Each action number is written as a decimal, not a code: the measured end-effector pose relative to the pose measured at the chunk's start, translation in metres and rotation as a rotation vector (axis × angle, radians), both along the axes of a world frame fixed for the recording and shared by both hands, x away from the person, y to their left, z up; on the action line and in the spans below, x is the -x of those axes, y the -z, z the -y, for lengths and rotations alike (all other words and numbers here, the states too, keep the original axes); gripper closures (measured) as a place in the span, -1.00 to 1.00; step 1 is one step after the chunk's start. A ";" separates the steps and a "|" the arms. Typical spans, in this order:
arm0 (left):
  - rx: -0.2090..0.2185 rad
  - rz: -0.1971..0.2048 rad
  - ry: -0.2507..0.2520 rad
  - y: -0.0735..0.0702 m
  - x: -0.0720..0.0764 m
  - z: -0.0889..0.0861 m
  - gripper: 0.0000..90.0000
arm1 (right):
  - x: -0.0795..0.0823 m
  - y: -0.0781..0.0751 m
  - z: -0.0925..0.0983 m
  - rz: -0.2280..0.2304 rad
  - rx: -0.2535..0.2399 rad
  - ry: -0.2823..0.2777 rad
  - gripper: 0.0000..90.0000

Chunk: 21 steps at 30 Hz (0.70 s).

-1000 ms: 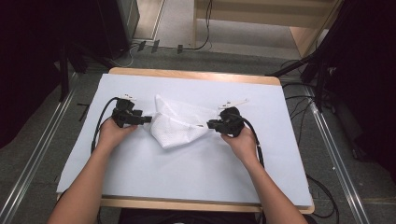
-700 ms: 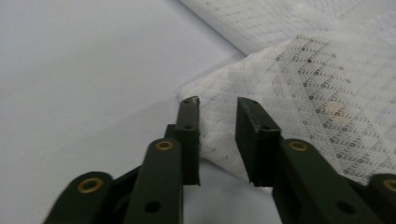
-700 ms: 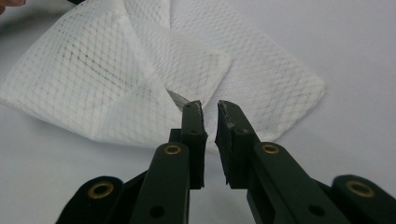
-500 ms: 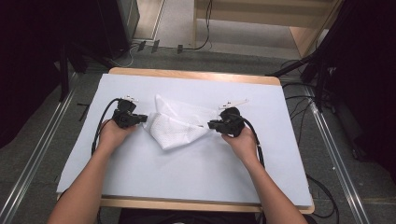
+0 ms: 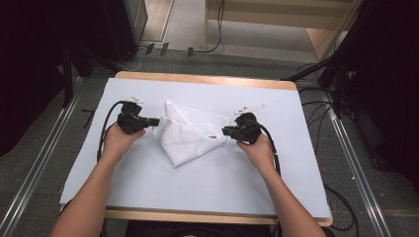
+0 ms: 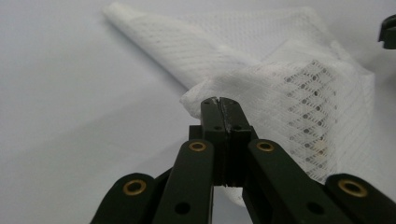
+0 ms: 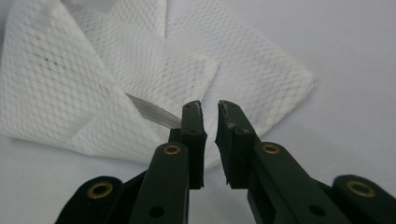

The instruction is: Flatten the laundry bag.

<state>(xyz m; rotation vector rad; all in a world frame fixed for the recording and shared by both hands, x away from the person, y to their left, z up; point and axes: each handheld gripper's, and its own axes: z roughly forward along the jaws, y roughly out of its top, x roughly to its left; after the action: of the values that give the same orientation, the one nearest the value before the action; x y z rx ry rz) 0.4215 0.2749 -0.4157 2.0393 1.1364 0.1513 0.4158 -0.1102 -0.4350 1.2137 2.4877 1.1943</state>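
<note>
Both forearms come in low and splay outward, one hand wrapped around each tool. The left gripper points inward toward the right one, jaws pressed flat together, no gap at all. The right gripper aims back at it, jaws standing slightly apart with a thin slit between them.

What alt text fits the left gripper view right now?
The left gripper, its black jaws shut, pinches the near edge of a white mesh cloth and lifts it off a white table cover. The rest of the cloth lies folded beyond, and a dark part shows at the top right edge.
</note>
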 end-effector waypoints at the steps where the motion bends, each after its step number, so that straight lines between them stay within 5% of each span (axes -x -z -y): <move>1: 0.010 0.005 0.002 -0.004 0.003 0.002 1.00 | 0.000 0.000 0.000 -0.003 -0.001 0.003 0.83; 11: 0.044 0.067 0.069 -0.033 0.034 0.013 1.00 | -0.007 0.007 0.004 -0.019 -0.011 0.019 0.83; 21: 0.055 0.075 0.103 -0.039 0.068 0.021 1.00 | -0.030 0.019 0.011 -0.037 0.022 0.080 0.76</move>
<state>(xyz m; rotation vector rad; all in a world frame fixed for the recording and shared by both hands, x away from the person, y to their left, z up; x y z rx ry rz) 0.3533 0.2542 -0.3767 2.0213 0.9769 0.1424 0.4456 -0.1209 -0.4535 1.3276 2.4463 1.1321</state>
